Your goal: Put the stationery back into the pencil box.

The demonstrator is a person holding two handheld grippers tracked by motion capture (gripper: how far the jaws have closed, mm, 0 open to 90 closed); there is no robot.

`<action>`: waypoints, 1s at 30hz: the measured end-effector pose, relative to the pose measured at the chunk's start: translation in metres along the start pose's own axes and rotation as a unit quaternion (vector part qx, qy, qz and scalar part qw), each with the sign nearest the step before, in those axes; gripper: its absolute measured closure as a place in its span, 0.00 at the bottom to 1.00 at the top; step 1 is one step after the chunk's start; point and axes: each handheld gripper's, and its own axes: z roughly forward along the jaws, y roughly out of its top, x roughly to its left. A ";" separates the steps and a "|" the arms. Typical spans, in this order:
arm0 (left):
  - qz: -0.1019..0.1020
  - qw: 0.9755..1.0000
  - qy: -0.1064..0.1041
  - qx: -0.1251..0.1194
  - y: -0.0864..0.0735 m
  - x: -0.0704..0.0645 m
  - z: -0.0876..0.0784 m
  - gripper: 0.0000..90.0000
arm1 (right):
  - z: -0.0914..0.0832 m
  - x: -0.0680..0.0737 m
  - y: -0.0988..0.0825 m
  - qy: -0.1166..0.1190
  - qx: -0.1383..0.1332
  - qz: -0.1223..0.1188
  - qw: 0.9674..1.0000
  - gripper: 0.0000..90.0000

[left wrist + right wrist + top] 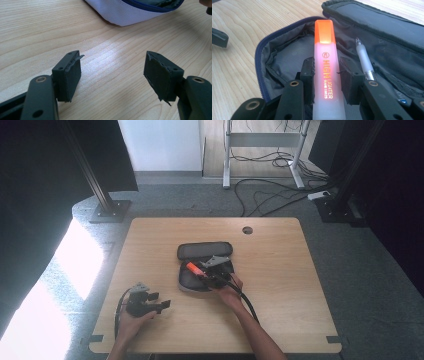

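An orange highlighter [325,65] with a pale translucent body sits between the jaws of my right gripper [327,62], which is shut on it. It hangs just above the open dark pencil case [287,52], orange cap pointing away from me. A white pen [364,60] lies inside the case. In the high view the right gripper [202,272] is over the case [205,251] at the table's middle, with the highlighter [192,268] sticking out to its left. My left gripper [159,301] rests near the front left of the table, and its jaws [112,65] stand open with nothing between them.
The wooden table [280,270] has a round cable hole [247,230] at the back. The case's light outer shell [130,11] lies ahead of the left gripper. Black stands, desk legs and cables [270,195] are on the floor beyond.
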 end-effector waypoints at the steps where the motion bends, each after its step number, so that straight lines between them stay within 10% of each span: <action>1: 0.000 1.000 0.000 0.000 0.000 0.000 0.000 0.34 | 0.001 0.000 0.000 -0.001 0.001 -0.001 1.000 0.73; 30: -0.001 1.000 -0.004 -0.001 0.001 0.000 0.000 0.34 | -0.007 -0.001 -0.002 0.000 0.002 0.015 1.000 0.56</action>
